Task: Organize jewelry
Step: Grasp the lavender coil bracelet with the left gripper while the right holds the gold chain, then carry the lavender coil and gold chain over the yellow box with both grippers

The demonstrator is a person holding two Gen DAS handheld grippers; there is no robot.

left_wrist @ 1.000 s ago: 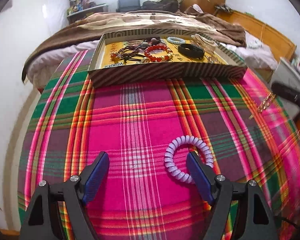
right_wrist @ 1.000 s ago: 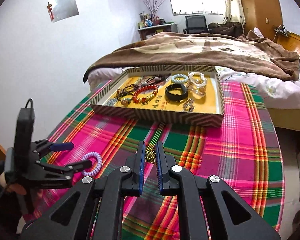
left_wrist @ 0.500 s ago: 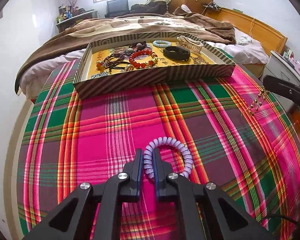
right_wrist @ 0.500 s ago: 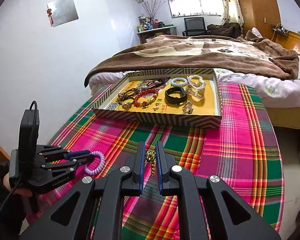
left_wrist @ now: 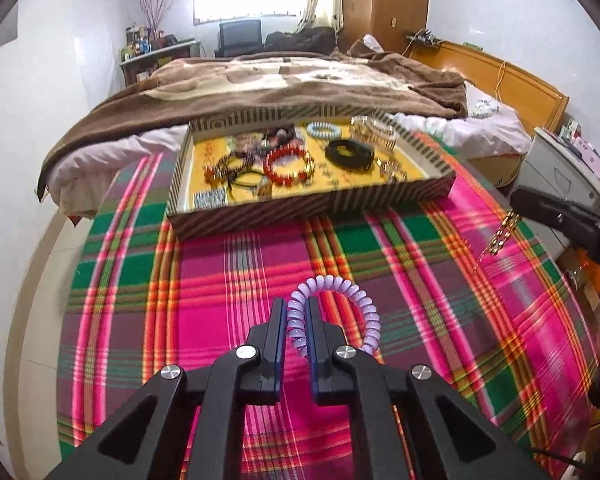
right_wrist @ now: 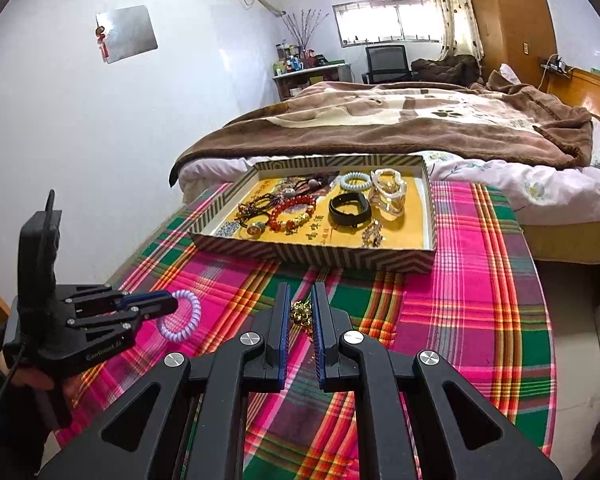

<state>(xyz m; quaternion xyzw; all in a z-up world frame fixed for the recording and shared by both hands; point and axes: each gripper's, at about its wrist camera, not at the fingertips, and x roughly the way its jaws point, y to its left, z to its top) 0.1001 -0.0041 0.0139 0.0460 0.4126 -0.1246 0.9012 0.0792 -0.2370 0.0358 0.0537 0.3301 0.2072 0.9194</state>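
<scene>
My left gripper [left_wrist: 297, 307] is shut on a lilac spiral hair tie [left_wrist: 352, 294] and holds it above the plaid tablecloth; both also show in the right wrist view, the gripper [right_wrist: 168, 303] and the tie [right_wrist: 182, 316]. My right gripper [right_wrist: 301, 300] is shut on a gold chain [right_wrist: 301, 314], which hangs from its tip in the left wrist view [left_wrist: 500, 236]. The striped tray [left_wrist: 312, 206] with a yellow floor lies at the table's far side [right_wrist: 320, 254]. It holds a red bead bracelet [right_wrist: 294, 212], a black band [right_wrist: 350, 208] and several other pieces.
The table's plaid cloth [left_wrist: 228, 292] spans the foreground. A bed with a brown blanket [right_wrist: 400, 120] stands right behind the tray. A white wall is on the left, a white cabinet [left_wrist: 564, 172] on the right.
My left gripper closed on the lilac hair tie and lifted it off the cloth. Both grippers rose, and the right one kept the gold chain.
</scene>
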